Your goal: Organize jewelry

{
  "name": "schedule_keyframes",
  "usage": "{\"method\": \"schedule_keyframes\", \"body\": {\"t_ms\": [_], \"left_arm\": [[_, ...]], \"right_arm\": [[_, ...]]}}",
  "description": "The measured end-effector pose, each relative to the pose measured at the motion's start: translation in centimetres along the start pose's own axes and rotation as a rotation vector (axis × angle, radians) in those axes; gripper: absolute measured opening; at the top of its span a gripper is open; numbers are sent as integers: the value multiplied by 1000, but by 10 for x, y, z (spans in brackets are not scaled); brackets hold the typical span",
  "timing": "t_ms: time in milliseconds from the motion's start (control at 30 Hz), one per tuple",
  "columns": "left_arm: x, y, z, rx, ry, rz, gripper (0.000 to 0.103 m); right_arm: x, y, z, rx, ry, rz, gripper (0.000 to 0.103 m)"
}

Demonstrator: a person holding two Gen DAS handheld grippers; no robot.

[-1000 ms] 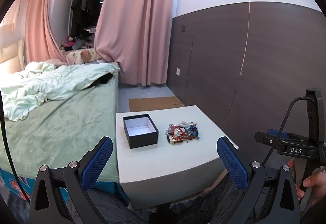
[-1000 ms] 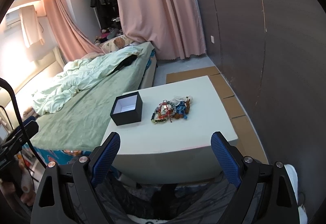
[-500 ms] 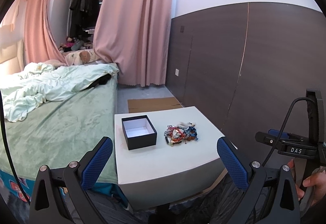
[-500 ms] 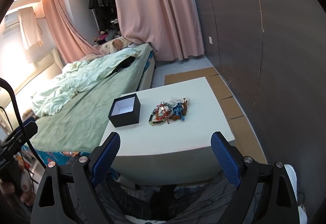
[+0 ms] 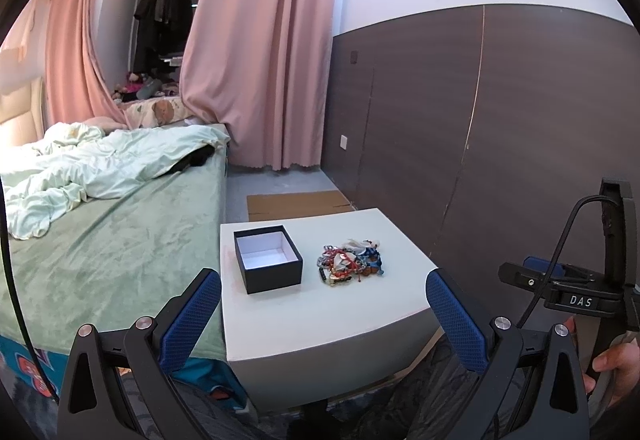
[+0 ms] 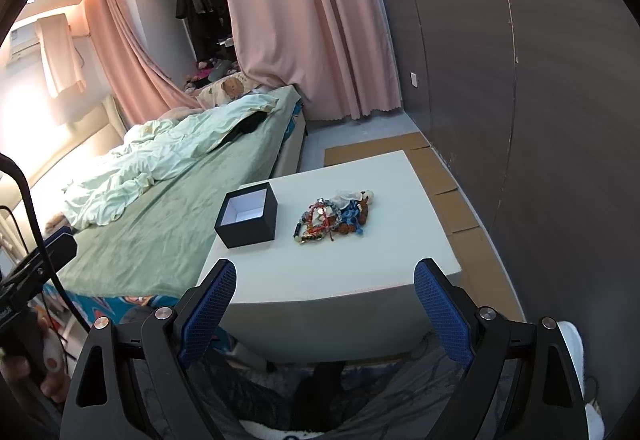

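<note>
Fingers (image 5: 192, 316) of left gripper (image 5: 324, 316) spread wide, blue pads facing each other, nothing between them. Same for right gripper (image 6: 324, 304): fingers (image 6: 440, 308) wide apart, empty.

On white table (image 5: 320, 316): jewelry (image 5: 350, 262), a tangled heap of beads and cords in red, blue, silver and white, lying just right of box (image 5: 267, 258) without touching it. Seen also in right wrist view as jewelry (image 6: 334, 216) beside box (image 6: 248, 214) on table (image 6: 360, 264). Box black outside, white inside, lidless, standing near table's left edge, next to bed (image 5: 100, 240).

Both grippers held short of table's near edge, tilted down toward it, well apart from the heap. Right hand (image 5: 612, 364) gripping its handle at the right edge of left wrist view; left hand (image 6: 32, 376) at the lower left of right wrist view.
</note>
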State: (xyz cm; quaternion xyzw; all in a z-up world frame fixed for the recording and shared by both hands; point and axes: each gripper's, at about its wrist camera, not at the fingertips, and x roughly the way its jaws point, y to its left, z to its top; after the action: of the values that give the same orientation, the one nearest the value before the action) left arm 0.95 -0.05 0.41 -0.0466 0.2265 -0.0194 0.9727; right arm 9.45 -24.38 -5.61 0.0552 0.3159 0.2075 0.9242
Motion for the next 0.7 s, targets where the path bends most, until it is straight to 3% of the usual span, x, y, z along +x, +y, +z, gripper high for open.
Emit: {"method": "schedule_keyframes", "body": {"t_ms": [700], "left_arm": [[-6, 2, -4, -8, -3, 11, 102]], "right_arm": [[-5, 1, -5, -7, 2, -6, 91]]}}
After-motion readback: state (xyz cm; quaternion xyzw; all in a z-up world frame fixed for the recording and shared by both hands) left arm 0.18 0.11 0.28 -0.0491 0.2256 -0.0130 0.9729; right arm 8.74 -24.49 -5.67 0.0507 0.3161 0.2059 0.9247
